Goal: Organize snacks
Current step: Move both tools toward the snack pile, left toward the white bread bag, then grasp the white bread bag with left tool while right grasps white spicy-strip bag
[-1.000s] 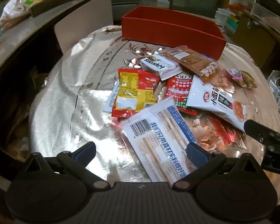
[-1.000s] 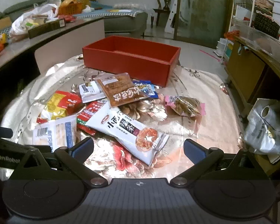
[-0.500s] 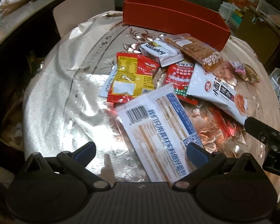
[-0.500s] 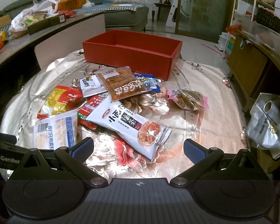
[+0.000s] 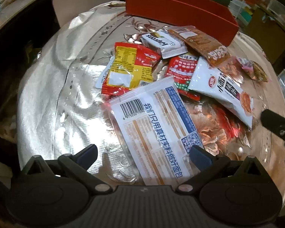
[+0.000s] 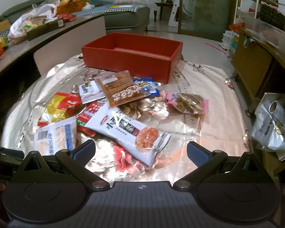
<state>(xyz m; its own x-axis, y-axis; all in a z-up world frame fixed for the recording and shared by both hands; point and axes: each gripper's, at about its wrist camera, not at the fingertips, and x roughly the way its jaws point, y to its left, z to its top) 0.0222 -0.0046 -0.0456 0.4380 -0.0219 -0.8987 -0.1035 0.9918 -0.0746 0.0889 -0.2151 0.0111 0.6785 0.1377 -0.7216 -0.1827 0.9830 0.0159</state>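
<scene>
While both tools gape wide, the left tool (image 5: 143, 153) straddles the white barcode packet (image 5: 155, 129) and the right tool (image 6: 140, 149) hovers over the white noodle packet (image 6: 127, 127); the red box (image 6: 131, 58) sits behind the pile on the bench (image 6: 199, 133).

Red box (image 6: 131, 60) open, empty, at tabletop's far edge. Snack packets piled mid-tabletop: white barcode pack (image 5: 153, 127) nearest, yellow-red bag (image 5: 129, 68) beside it, long white pack (image 6: 127, 127), brown pouch (image 6: 119, 89) on top, pink-ended packet (image 6: 188, 102) apart.

Both wrist cameras look forward and down, close over the shared snack pile (image 5: 161, 87), red box (image 6: 132, 57) beyond.
</scene>
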